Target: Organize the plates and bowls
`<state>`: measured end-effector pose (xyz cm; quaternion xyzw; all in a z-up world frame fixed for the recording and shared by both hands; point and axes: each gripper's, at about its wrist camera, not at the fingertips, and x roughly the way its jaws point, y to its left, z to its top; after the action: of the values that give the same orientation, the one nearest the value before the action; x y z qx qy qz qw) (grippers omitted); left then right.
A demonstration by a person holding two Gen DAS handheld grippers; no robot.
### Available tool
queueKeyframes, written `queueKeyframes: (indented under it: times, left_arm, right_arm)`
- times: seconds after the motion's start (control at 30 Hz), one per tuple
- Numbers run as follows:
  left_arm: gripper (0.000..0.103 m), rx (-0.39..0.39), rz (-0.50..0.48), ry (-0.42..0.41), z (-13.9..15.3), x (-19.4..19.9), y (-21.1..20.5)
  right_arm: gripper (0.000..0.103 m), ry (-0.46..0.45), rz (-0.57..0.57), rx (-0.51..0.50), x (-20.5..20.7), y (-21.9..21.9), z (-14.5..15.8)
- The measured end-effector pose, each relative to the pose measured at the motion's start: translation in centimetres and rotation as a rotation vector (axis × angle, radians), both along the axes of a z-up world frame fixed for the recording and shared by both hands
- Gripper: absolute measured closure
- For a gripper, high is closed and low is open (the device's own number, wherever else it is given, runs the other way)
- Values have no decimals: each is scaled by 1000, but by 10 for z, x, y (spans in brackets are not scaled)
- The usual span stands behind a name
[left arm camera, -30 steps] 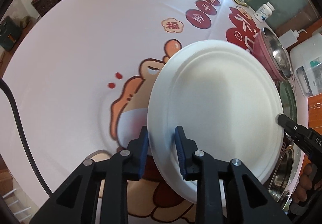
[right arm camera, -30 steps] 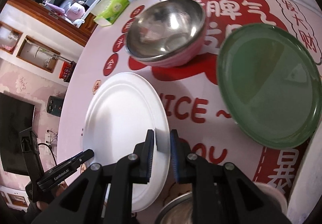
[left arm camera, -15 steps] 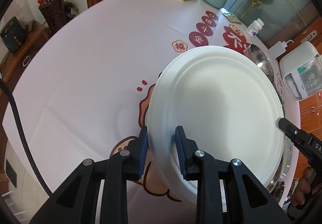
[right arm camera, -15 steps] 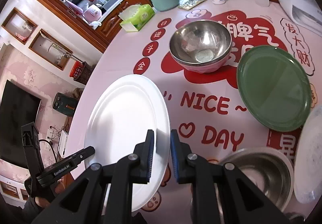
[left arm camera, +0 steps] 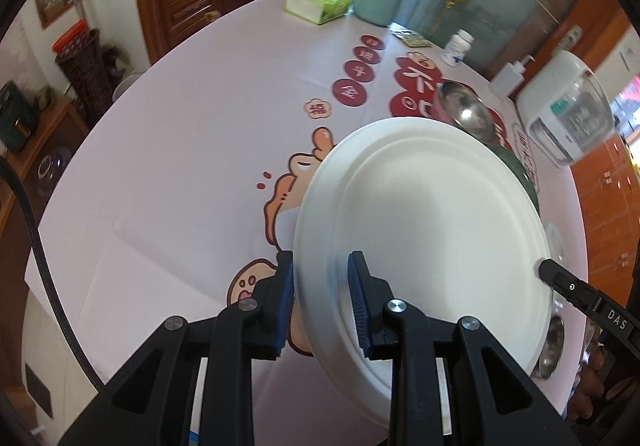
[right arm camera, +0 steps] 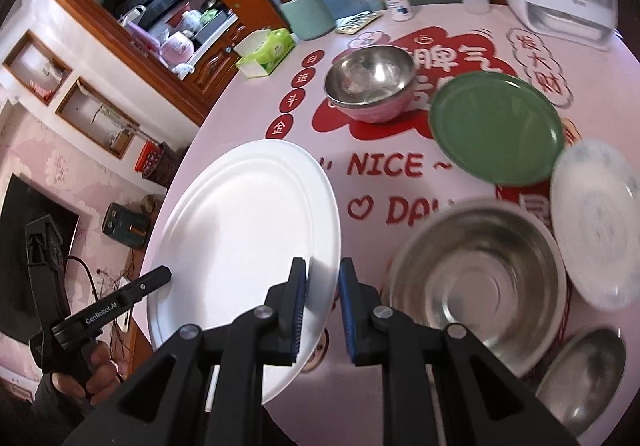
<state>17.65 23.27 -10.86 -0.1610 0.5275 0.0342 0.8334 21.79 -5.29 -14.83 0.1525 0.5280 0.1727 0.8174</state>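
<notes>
Both grippers are clamped on the same white plate (left arm camera: 424, 230): the left gripper (left arm camera: 320, 300) pinches its near rim and the right gripper (right arm camera: 323, 296) has the opposite edge. Compared with a second ago the plate has come up off the table (left arm camera: 180, 149), so more of the room shows behind it and the printed cloth looks farther away. Out past the right gripper there's a green plate (right arm camera: 496, 127), a pink bowl with a steel inside (right arm camera: 370, 81), a big steel bowl (right arm camera: 478, 282) close by, a pale plate (right arm camera: 596, 221) that's pretty blurry, and probably another small steel bowl (right arm camera: 582, 374) at the corner. In the left view the held plate hides most of those dishes.
</notes>
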Motion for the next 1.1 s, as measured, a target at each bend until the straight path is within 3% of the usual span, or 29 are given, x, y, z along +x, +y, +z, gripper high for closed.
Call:
queueKeyframes:
  times: [0.27,0.57,1.1]
  left_arm:
    - [78,35,-139,-22,18,-19,-29]
    - [78,62,-213,14,11,-52,-64]
    - [78,82,-147,117,-20,-124,-110]
  right_arm:
    - [86,-42,-106,-7,-48,-23,6]
    - [86,-51,-160,-29,-106,-50,2]
    - [85,37,-73,-35,-163,-90,-31]
